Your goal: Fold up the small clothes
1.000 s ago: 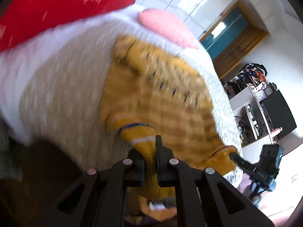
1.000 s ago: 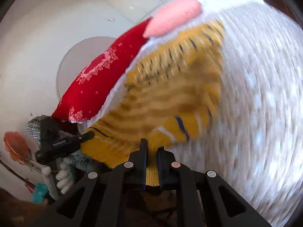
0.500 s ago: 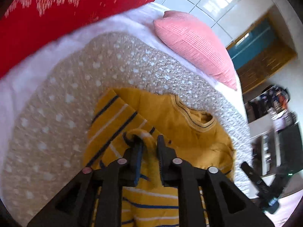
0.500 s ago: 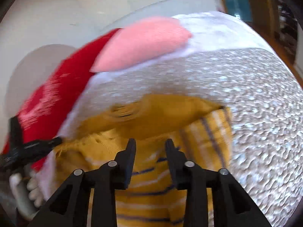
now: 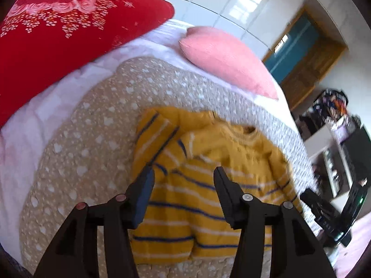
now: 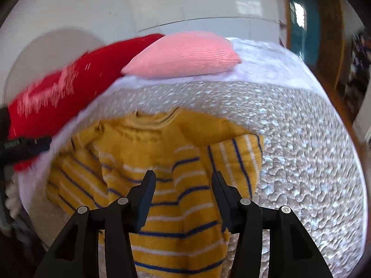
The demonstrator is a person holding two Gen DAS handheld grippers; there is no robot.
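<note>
Sweater (image 5: 204,199) lies flat; our left tongs (image 5: 183,180) and right tongs (image 6: 182,184) gape empty. Next we fold a sleeve.

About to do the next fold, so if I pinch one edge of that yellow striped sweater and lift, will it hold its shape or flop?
The yellow striped sweater will likely flop: it already lies rumpled, sleeves folded over. The knit probably grips the pads rather than slipping.
</note>
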